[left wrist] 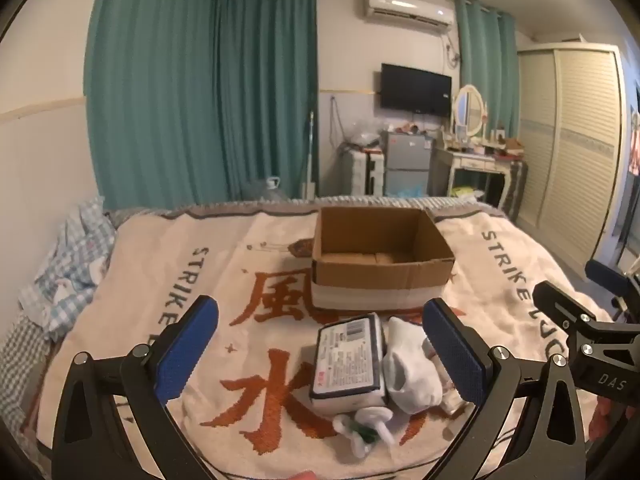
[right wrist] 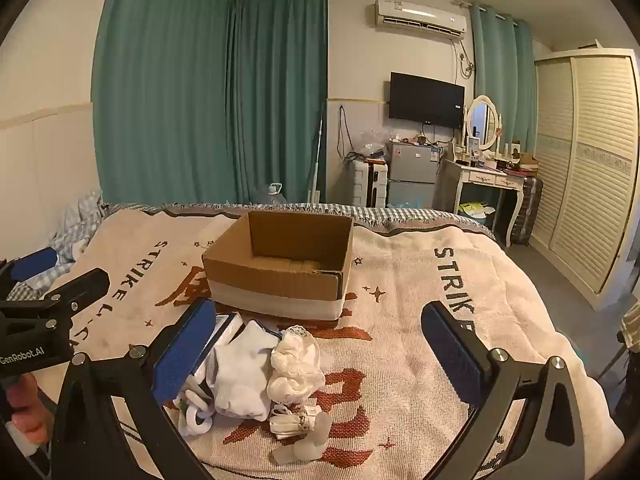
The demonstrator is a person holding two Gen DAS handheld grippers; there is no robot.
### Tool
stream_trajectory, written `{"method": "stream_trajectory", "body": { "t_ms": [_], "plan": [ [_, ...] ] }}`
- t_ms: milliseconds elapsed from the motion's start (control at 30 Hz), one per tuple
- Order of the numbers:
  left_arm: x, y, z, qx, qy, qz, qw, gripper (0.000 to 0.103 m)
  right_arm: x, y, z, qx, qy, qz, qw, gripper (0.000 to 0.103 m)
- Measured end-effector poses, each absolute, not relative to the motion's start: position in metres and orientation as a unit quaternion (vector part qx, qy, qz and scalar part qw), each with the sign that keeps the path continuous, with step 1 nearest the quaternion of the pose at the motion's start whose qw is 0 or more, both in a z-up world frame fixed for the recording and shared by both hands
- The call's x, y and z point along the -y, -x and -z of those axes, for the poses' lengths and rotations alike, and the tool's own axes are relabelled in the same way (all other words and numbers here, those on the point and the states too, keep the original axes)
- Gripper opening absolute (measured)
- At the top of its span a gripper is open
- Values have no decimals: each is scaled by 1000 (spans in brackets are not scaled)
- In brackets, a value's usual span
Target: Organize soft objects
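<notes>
Left hand-held gripper [left wrist: 320, 354] wide open, empty — straddles the packet [left wrist: 347, 358] and sock [left wrist: 412, 368] on the bed [left wrist: 540, 276], likely lining up a pick. Right hand-held gripper [right wrist: 318, 350] also open over the same pile. Box [right wrist: 280, 268] just behind, empty — short carry.

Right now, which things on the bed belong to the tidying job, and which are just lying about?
Belongs to the job:
cardboard box, nothing visible inside
white socks
cream scrunchie
labelled pack
white ring toy
both tongs, open: left, right

Just lying about:
checked bedding
printed blanket, underneath everything
</notes>
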State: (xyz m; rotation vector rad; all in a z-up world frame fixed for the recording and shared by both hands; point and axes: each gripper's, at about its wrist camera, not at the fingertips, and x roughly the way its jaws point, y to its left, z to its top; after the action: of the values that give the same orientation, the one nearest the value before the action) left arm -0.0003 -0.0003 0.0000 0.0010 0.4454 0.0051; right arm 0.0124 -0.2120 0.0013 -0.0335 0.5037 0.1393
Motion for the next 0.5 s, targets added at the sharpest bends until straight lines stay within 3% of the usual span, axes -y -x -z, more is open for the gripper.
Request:
{"method": "stream_trajectory", "body": {
  "t_ms": [500],
  "plan": [
    [2, -4, 0, -233, -7, 3, 972, 103, 212, -14, 0, -253, 17, -69, 965, 103]
  ]
}}
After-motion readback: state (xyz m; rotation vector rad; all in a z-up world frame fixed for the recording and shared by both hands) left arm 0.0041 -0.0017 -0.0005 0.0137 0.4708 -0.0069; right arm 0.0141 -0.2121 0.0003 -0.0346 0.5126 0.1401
